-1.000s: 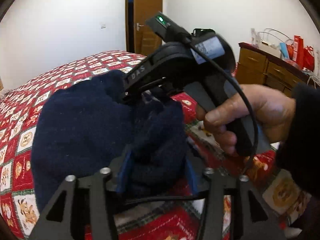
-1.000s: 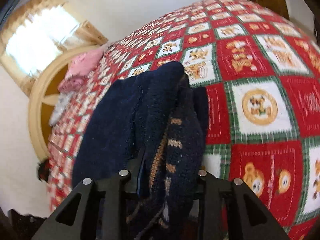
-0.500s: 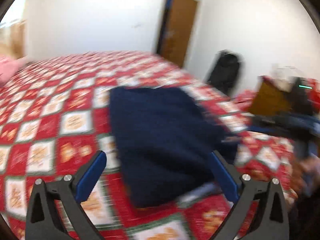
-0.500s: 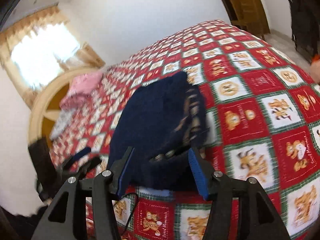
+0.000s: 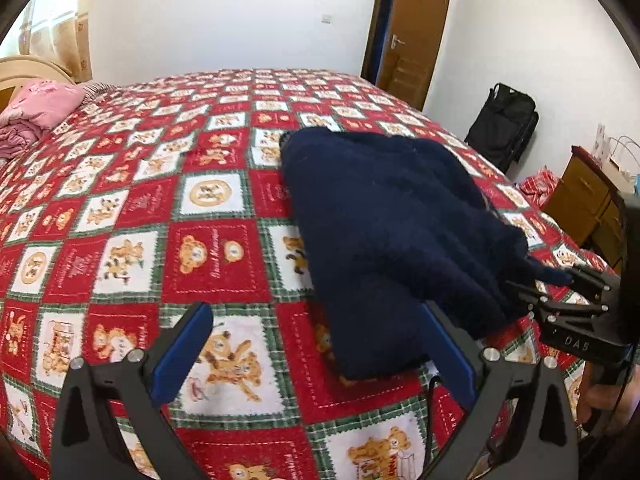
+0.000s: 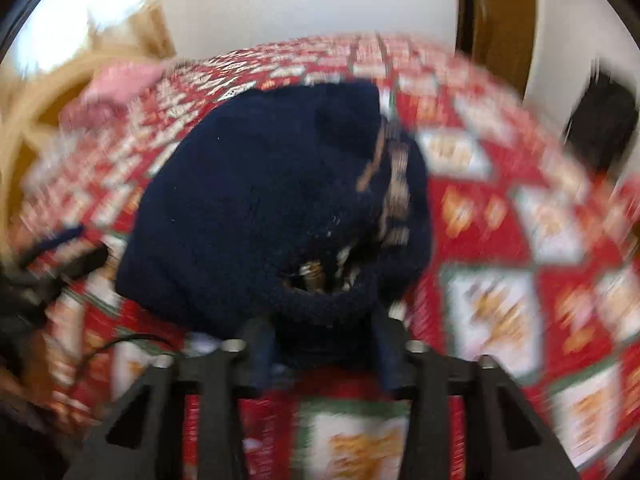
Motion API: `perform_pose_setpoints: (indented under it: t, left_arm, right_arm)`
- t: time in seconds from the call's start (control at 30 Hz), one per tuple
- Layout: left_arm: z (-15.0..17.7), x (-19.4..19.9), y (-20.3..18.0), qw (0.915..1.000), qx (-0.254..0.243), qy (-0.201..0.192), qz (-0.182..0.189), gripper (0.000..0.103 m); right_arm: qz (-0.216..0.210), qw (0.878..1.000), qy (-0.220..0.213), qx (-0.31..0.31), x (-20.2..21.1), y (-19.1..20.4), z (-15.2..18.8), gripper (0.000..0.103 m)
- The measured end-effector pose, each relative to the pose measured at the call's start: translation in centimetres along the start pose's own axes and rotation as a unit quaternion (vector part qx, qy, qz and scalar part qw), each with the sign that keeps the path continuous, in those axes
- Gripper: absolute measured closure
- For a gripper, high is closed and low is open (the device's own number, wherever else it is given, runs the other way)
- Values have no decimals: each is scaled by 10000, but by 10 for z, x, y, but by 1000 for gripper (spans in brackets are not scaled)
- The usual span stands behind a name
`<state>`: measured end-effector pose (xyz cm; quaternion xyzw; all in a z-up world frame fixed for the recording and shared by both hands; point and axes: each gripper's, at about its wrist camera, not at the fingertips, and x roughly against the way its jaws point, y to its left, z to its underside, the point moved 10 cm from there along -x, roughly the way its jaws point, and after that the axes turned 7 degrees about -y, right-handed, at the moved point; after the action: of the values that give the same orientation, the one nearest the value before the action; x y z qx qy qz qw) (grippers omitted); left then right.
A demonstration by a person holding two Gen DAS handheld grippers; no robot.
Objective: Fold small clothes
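A folded navy knit sweater [image 5: 384, 224] lies on the red patterned bedspread [image 5: 160, 200]. My left gripper [image 5: 316, 356] is open and empty, with its near corner between my blue pads. My right gripper [image 5: 548, 284] shows at the right edge of the left wrist view, its fingers at the sweater's right edge. In the blurred right wrist view my right gripper [image 6: 324, 344] has its fingers close on a bunch of the sweater [image 6: 272, 200] with tan trim.
A pink pillow [image 5: 36, 108] lies at the bed's far left by the headboard. A brown door [image 5: 412, 28], a black bag [image 5: 504, 128] and a wooden dresser [image 5: 588, 204] stand to the right of the bed.
My left gripper has let go of the sweater, opened and pulled back. The sweater now lies on the bed. My right gripper opened, then closed again on the sweater's edge.
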<state>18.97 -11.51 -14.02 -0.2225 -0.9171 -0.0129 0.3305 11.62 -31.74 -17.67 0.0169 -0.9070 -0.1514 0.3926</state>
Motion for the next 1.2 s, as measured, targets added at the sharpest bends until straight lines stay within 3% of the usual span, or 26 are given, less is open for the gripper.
perform_pose_setpoints:
  t: [0.07, 0.1, 0.2, 0.27, 0.3, 0.4, 0.53, 0.6, 0.7, 0.83, 0.87, 0.9, 0.93, 0.97, 1.13, 1.2]
  left_arm:
    - [4, -5, -4, 9997, -171, 109, -94, 0]
    - [6, -7, -5, 9994, -244, 145, -175, 0]
    - [10, -11, -8, 9981, -436, 251, -355, 0]
    - [9, -9, -9, 9977, -492, 224, -408, 0]
    - [8, -8, -9, 9974, -535, 201, -448, 0]
    - [3, -5, -8, 9956, -692, 127, -622, 0]
    - [3, -9, -8, 9956, -699, 159, -608, 0]
    - [5, -13, -8, 9955, -694, 216, -609, 0]
    - [8, -15, -9, 9956, -684, 259, -578, 0]
    - [7, -12, -5, 9960, -679, 227, -531, 0]
    - [5, -10, -3, 9965, -634, 207, -511, 0]
    - [3, -8, 0, 9970, -571, 185, -481, 0]
    - [0, -7, 2, 9978, -477, 145, -428, 0]
    - [-4, -6, 4, 9984, -392, 96, -384, 0]
    - [-27, -16, -2, 9991, -300, 13, -298, 0]
    - [-31, -20, -5, 9989, -330, -19, -347, 0]
  right_arm:
    - [-683, 9942, 67, -833, -1, -3, 0, 75]
    - [-1156, 9852, 91, -1265, 0, 0, -2, 75]
    - [-2453, 9426, 46, -2267, 8, 12, -9, 75]
    - [-2859, 9188, 21, -2721, 11, 8, -8, 75]
    - [-2853, 9154, 2, -2839, 11, 3, -5, 76]
    - [-2238, 9346, 64, -2764, 6, -22, 23, 76]
    - [-2038, 9285, 266, -3092, 0, -43, 61, 76]
    - [-2052, 9280, 238, -3100, 2, -44, 62, 76]
    - [-1706, 9535, 230, -2473, 16, -38, 56, 76]
    - [-965, 9843, 101, -1475, 44, -33, 31, 74]
    - [-691, 9908, -102, -1160, 54, -35, 16, 63]
    - [-572, 9932, -226, -993, 55, -35, 3, 55]
    - [-446, 9951, -382, -796, 58, -34, -14, 37]
    - [-408, 9953, -487, -733, 59, -33, -26, 32]
    - [-552, 9908, -936, -803, 47, -36, -101, 31]
    - [-605, 9918, -866, -725, 34, -27, -116, 31]
